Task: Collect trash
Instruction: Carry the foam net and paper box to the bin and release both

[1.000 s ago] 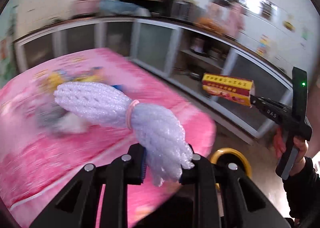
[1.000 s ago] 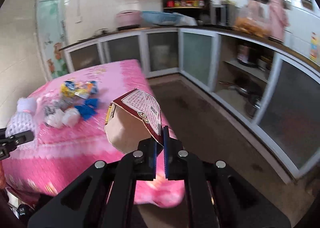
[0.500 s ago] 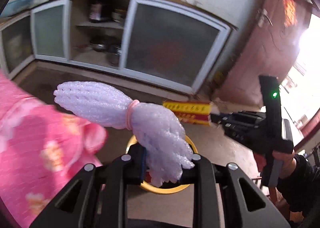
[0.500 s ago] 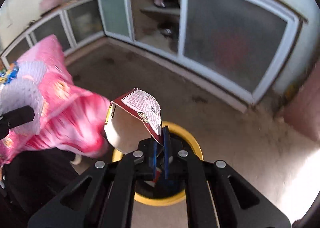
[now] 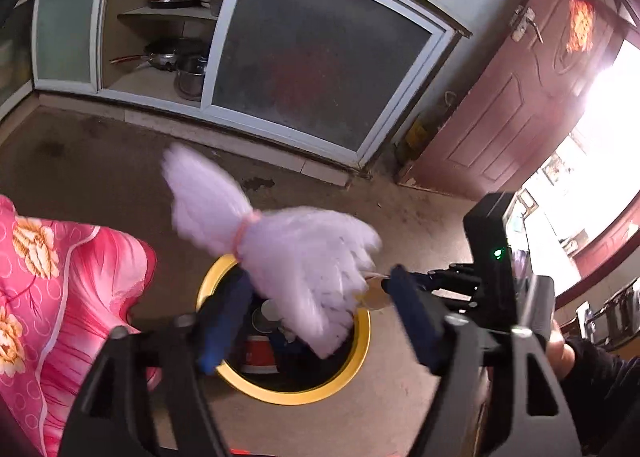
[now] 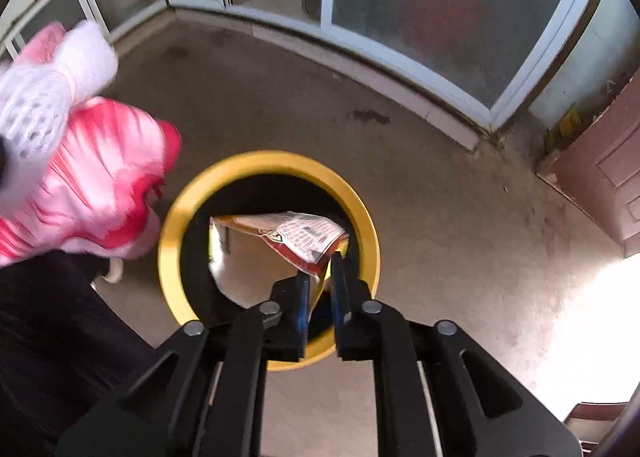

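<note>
A white foam net bundle (image 5: 288, 257) tied with a pink band drops, blurred, between the spread fingers of my left gripper (image 5: 320, 317). Its jaws are opening wide and no pad touches the net. Under it stands a round bin with a yellow rim (image 5: 280, 397). In the right wrist view my right gripper (image 6: 320, 293) points down into the same bin (image 6: 172, 257). Its jaws are opening, and the red and white carton (image 6: 288, 237) tips away from them, a corner still in the gap. The foam net (image 6: 44, 97) also shows at the upper left.
A pink flowered tablecloth (image 5: 48, 297) hangs just left of the bin. A red cup (image 5: 260, 353) and other trash lie inside it. Glass-fronted floor cabinets (image 5: 320, 69) line the far wall, and a brown door (image 5: 520, 97) is at the right. A hand (image 5: 560, 345) holds the right gripper.
Both grippers swung from over the pink table to above the yellow bin and tipped downward. Both jaws have parted; the foam net and the carton have come loose and are falling.
</note>
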{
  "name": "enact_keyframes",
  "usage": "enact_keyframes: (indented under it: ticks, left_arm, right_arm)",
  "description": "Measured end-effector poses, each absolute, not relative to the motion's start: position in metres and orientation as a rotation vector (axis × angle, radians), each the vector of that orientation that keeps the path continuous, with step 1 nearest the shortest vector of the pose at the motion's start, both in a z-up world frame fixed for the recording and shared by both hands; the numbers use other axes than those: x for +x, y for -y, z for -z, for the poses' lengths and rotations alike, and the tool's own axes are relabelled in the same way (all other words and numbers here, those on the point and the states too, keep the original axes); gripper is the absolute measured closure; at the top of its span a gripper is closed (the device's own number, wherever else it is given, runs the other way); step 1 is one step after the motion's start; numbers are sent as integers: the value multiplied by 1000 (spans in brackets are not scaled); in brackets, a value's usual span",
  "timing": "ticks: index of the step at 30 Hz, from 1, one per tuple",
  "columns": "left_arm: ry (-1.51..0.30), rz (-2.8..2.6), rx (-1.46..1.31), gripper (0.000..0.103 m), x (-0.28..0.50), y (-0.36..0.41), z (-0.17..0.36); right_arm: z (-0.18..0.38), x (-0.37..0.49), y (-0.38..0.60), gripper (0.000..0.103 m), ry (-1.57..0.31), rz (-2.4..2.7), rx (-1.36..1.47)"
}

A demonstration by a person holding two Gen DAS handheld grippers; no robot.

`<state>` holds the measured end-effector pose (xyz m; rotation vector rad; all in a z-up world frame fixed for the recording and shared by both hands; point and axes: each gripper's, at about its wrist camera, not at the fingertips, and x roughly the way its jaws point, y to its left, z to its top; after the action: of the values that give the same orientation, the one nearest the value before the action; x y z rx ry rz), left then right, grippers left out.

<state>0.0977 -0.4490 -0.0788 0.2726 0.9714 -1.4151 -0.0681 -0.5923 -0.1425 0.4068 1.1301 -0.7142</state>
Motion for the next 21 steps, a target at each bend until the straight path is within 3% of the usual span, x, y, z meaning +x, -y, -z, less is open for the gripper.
enact_keyframes:
  ticks: [3,10,15,21]
  left_arm:
    - [-1003,1435,253,24,101,449,81]
    - [-979,1450,199,22,105,434,65]
    - [-891,1437,136,17,111,390,28]
    - [-773,1314,57,16,137,275,-19]
  right_arm:
    - [141,-77,595,60,-1106,734,444]
    - [120,-90,594,58,-1053,768,435]
    - [78,-88,582,53,-894,739,380]
    - [24,-63,553,50,-746,614,329]
